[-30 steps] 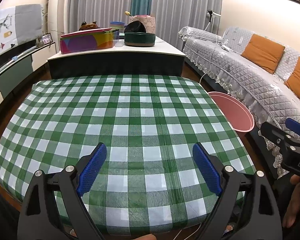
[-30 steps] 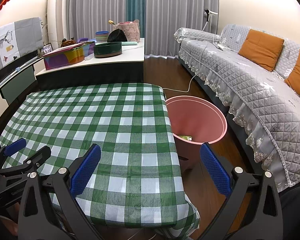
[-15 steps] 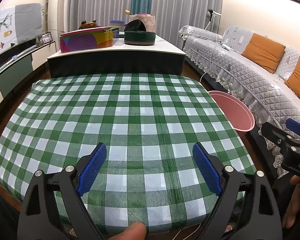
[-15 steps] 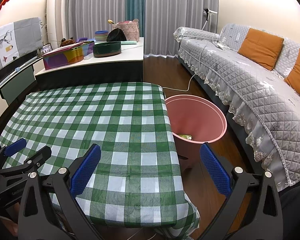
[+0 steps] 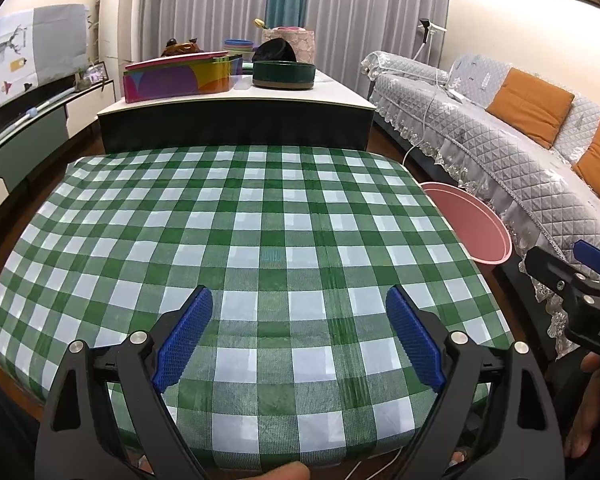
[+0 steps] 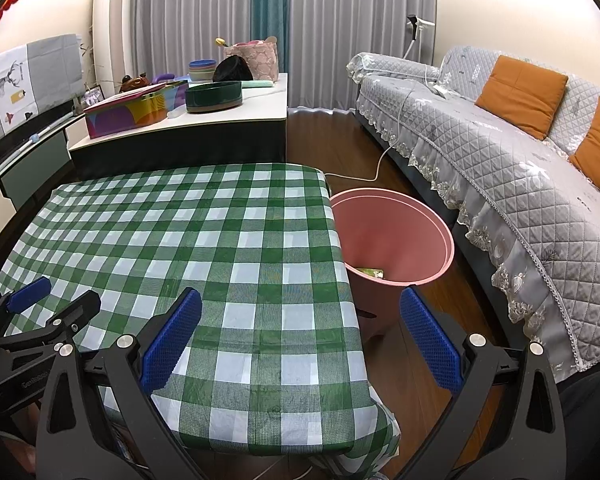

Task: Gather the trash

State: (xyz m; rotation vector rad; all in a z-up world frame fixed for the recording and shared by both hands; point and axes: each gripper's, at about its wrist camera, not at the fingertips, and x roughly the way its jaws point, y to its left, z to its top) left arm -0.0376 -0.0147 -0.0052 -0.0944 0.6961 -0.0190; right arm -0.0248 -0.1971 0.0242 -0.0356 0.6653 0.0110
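Here, the left gripper [image 5: 299,336] is hanging low in its own frame with its jaws spread wide, its blue pads [image 5: 184,338] gripping nothing and floating above the near edge of the green checked tablecloth [image 5: 260,236]. The right gripper [image 6: 300,336] is likewise standing wide open and empty at the bottom of its view, one pad over the cloth's lower right corner and the other over the wooden floor [image 6: 412,360]. Just beyond it, right of centre in the right wrist frame, the pink bin [image 6: 400,236] is sitting on the floor, touching or nearly touching the table's right edge, its mouth open upward; a small scrap of trash [image 6: 370,272], greenish and pale, is lying inside near the front rim, too small to make out further. In the left wrist frame the bin is peeking out at mid right past the cloth's edge. A grey quilted sofa [image 6: 500,152] is running along the right side, leaving a strip of floor between itself and the bin. A white cable [image 6: 380,164] is trailing across the floor behind the bin.
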